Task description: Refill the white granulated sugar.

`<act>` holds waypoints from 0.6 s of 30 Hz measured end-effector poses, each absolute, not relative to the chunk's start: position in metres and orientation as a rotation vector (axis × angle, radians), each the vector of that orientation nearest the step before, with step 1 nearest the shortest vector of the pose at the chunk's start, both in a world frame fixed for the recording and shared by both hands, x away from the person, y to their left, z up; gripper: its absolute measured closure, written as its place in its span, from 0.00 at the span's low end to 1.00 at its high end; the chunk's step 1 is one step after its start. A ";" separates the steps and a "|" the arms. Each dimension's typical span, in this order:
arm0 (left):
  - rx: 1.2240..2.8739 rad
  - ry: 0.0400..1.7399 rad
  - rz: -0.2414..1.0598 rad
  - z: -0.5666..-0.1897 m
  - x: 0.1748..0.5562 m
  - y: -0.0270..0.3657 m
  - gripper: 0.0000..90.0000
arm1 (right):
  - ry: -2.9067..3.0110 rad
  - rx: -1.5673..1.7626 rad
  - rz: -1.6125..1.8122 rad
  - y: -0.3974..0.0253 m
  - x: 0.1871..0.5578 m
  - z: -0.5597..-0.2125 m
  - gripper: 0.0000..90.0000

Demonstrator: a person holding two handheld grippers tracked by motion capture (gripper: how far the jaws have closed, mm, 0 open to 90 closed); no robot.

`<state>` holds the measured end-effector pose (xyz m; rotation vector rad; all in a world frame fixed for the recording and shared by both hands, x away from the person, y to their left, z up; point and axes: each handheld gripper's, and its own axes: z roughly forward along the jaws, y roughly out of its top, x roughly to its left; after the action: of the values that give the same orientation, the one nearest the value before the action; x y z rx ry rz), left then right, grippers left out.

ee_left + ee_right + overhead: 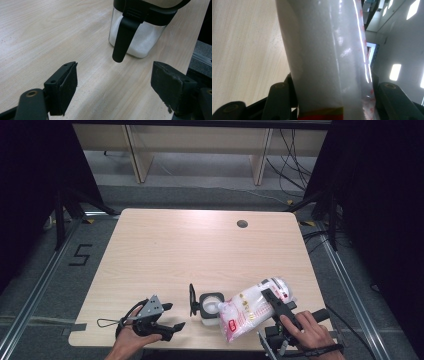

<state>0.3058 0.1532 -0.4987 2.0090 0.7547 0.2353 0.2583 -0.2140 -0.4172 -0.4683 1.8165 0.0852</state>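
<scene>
I'm pouring, or about to: my right gripper (272, 306) is clamping the bag (252, 308) across its middle and tipping it, one end leaning down toward the jar (210, 306). The jar is sitting near the front edge of the table (190, 245), between my two hands, with its lid (192, 299) flipped up on the left side. My left gripper (169, 316) is resting just left of the jar, jaws spread wide and holding nothing.

Step in hand, I judge: filling the jar from the bag. The bag's low end is sitting beside and below the jar mouth rather than squarely over it, so the next move is calling for lifting and swinging that end over the opening, then tilting slowly. I can't tell which end of the bag is cut open. The left gripper probably needs to steady the jar, which looks light enough to shift.

Views: the left gripper view is giving me the jar's (136, 37) clear wall with white grains already lying in the bottom, plus a black tab (123, 37) hanging down its front; the high view isn't resolving that fill. The right gripper view is showing the bag (324, 57) pinched tight between both jaws, its film bulging with white powder, a red and yellow band at the bottom. The high view is the one giving me the bag-to-jar line-up.
</scene>
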 end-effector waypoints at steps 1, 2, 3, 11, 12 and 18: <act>2.009 0.756 0.235 -0.499 0.306 0.153 0.23 | 1.820 -0.469 0.081 -0.213 0.258 -0.417 0.56; 2.010 0.757 0.234 -0.499 0.306 0.153 0.23 | 1.826 -0.469 0.070 -0.213 0.258 -0.416 0.56; 2.010 0.758 0.233 -0.498 0.305 0.153 0.23 | 1.845 -0.431 0.079 -0.214 0.257 -0.419 0.56; 2.010 0.758 0.234 -0.499 0.306 0.153 0.23 | 1.808 -0.469 0.089 -0.214 0.258 -0.416 0.56; 2.010 0.758 0.234 -0.499 0.306 0.153 0.23 | 1.808 -0.469 0.089 -0.214 0.258 -0.416 0.56; 2.009 0.758 0.234 -0.498 0.306 0.153 0.23 | 1.832 -0.436 0.080 -0.214 0.256 -0.418 0.56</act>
<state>0.3056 0.1533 -0.4984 2.0092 0.7581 0.2339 0.2556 -0.2140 -0.4175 -0.4357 1.8322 0.0803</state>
